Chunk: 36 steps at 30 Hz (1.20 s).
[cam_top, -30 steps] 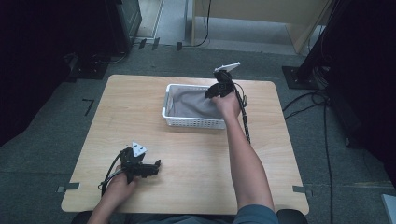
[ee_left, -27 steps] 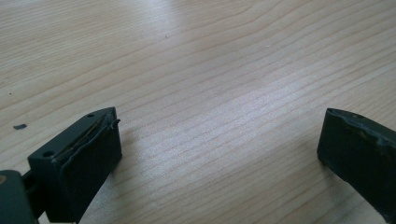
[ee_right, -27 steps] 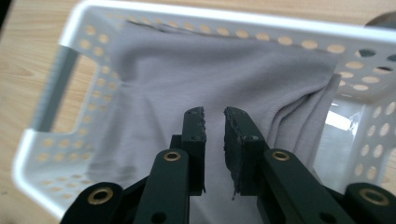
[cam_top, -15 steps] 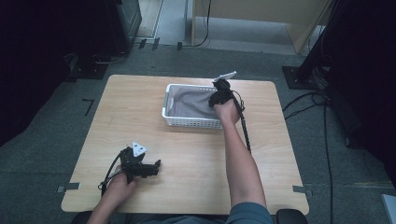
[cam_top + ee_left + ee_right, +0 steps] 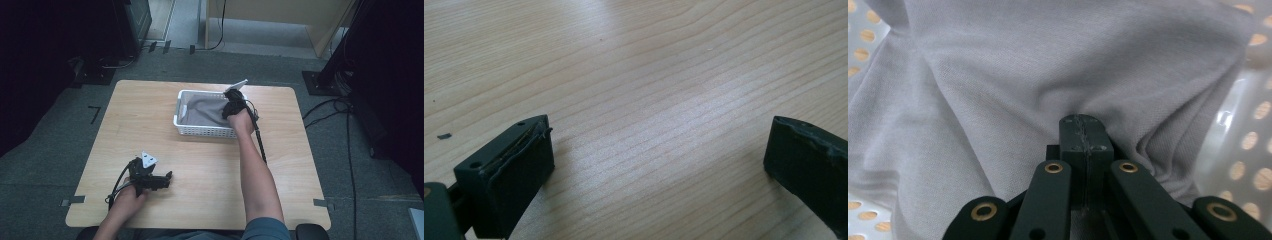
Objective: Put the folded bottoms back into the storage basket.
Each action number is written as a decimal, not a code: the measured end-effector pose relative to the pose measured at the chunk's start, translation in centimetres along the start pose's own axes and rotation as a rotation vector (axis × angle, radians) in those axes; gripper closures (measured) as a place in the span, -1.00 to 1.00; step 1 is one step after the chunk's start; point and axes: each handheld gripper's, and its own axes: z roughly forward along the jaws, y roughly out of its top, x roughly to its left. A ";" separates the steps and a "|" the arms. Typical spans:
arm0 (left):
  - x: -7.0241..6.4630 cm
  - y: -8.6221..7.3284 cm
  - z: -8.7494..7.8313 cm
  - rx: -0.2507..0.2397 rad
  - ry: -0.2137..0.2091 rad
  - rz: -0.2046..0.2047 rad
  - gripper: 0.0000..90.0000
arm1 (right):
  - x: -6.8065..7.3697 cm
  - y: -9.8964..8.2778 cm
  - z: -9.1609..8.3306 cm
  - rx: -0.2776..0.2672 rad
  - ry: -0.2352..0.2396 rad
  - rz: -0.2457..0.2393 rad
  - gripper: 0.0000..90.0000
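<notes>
Now right gripper (image 5: pixel 1083 131) pinching grey cloth (image 5: pixel 1013 75), basket (image 5: pixel 200 131)

Black tongs (image 5: pixel 1083 131), brass rivets, teal sleeve (image 5: pixel 264 231)

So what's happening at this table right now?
A person sits at a wooden table with a gripping tool in each hand. The right tool is down inside a white basket, and its jaws have just closed, pinching a fold of the grey cloth lying there. The left tool rests on the bare tabletop near the person, jaws wide open, holding nothing. The cloth has not yet been lifted out of the basket.
</notes>
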 end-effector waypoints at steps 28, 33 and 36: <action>0.0 0.0 0.0 -0.001 -0.002 -0.001 -1.00 | 0.0 -2.0 -4.5 -0.217 0.075 -0.147 0.27; 0.0 0.0 0.0 -0.001 -0.002 -0.001 -1.00 | 0.3 -2.9 -5.4 -0.246 0.076 -0.183 0.20; 0.0 0.0 0.0 0.000 -0.001 0.002 -1.00 | 0.5 -3.4 -6.0 -0.270 0.085 -0.201 0.18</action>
